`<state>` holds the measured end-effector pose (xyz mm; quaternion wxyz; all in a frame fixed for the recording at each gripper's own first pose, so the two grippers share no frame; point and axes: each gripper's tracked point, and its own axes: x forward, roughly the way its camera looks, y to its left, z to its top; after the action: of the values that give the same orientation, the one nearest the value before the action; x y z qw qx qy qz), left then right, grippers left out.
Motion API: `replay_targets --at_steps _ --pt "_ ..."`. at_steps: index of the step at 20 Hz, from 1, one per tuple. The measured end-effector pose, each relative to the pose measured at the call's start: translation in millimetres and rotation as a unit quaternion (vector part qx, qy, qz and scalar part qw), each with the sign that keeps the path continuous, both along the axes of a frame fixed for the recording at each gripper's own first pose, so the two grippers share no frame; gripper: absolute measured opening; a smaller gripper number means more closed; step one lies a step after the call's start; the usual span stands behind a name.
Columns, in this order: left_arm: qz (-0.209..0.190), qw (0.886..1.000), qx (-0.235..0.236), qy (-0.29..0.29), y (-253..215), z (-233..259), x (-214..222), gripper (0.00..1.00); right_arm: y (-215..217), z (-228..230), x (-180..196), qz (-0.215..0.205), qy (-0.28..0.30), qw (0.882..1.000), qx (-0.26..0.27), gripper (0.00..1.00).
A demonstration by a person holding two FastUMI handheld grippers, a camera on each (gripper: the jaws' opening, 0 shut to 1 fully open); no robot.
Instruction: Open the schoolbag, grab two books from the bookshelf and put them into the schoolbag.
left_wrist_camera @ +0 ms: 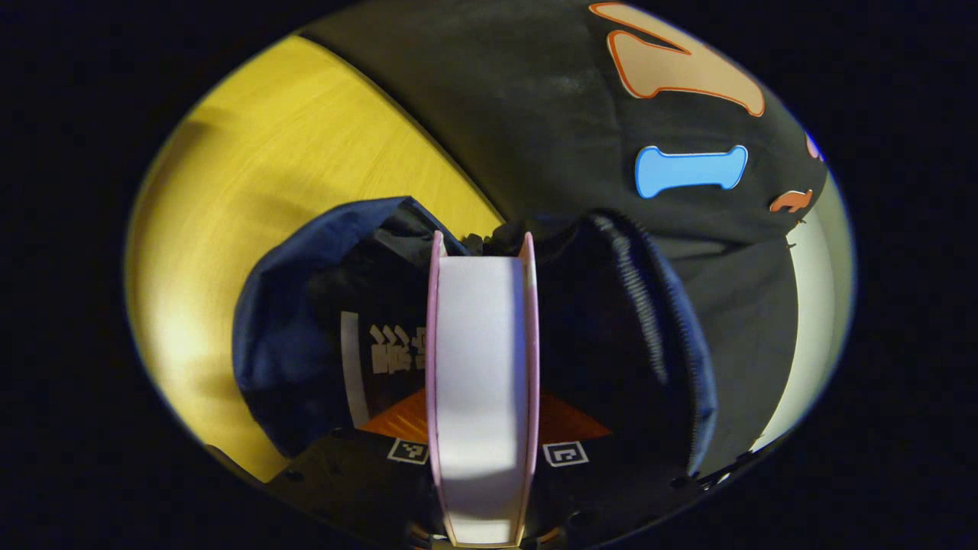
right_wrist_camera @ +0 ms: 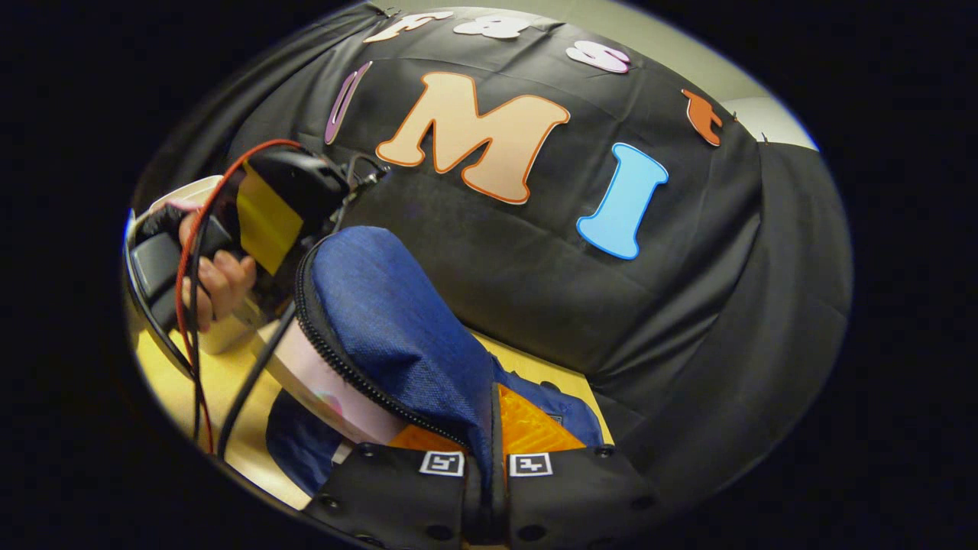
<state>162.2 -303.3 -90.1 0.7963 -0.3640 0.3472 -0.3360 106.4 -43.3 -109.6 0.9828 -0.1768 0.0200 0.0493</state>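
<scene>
Gripping pink book (left_wrist_camera: 483,367) over schoolbag (left_wrist_camera: 290,336) | right gripper view: flap (right_wrist_camera: 397,321) pinched

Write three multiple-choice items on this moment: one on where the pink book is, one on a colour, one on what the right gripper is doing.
1. Where is the pink-covered book?
A. Flat on the table
B. Between the left gripper's fingers, at the mouth of the schoolbag
C. On a shelf

2. What colour is the outer fabric of the schoolbag?
A. Red
B. Green
C. Blue

3. What is the right gripper doing?
A. Pinching the bag's zippered flap
B. Hanging open above the table
C. Gripping a cup

Answers:
1 B: in the left gripper view the left gripper clamps the book, page edges facing the camera, with the bag's dark opening around it.
2 C: both views show blue cloth.
3 A: in the right gripper view its fingers close on the edge of the blue flap, holding it up.
</scene>
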Motion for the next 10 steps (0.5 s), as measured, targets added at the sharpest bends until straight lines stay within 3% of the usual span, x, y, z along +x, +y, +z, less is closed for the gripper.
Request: replay_targets --at_steps 7,10 --pt "-0.011 0.998 -0.057 0.04 -31.8 -40.6 20.8 0.38 5.8 -2.0 -1.9 0.004 0.007 1.0 -0.005 0.07" --pt "-0.01 0.999 -0.03 0.042 -37.6 -56.4 22.6 0.44 4.1 -3.5 -1.0 0.001 0.011 1.0 -0.007 0.07"
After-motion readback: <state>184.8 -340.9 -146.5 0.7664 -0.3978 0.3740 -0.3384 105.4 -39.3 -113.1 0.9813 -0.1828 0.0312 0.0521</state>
